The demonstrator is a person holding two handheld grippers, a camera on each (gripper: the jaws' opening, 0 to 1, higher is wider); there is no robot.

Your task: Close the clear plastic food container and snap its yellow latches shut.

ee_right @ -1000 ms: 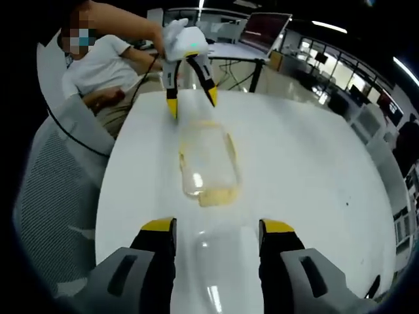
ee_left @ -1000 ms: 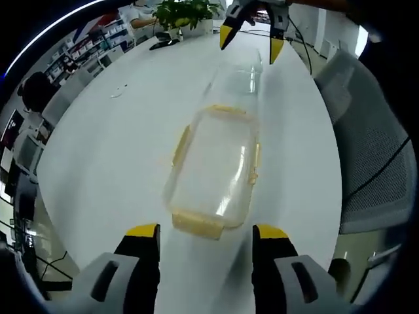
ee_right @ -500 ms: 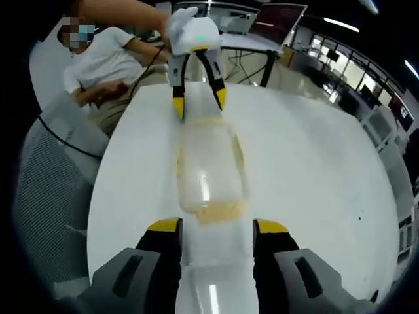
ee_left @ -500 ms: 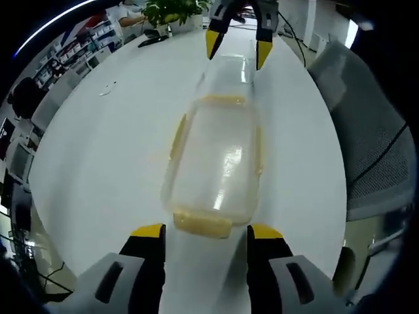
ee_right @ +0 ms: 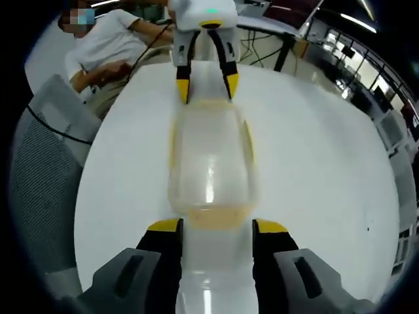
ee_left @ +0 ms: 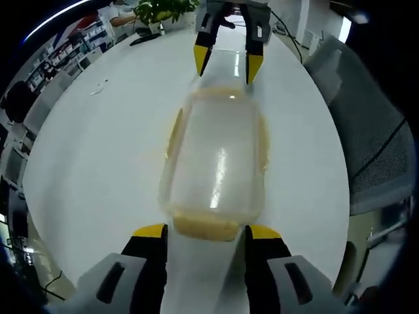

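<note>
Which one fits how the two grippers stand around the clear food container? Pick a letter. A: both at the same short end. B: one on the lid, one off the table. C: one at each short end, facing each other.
C: the left gripper and the right gripper sit open at opposite short ends of the container on the white table.

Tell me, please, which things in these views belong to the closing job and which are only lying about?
For the job:
- clear container
- yellow end latch
- left hand-held gripper, open
- right hand-held gripper, open

Only lying about:
- potted plant
- grey mesh chair
- white table, which only bears the container
</note>
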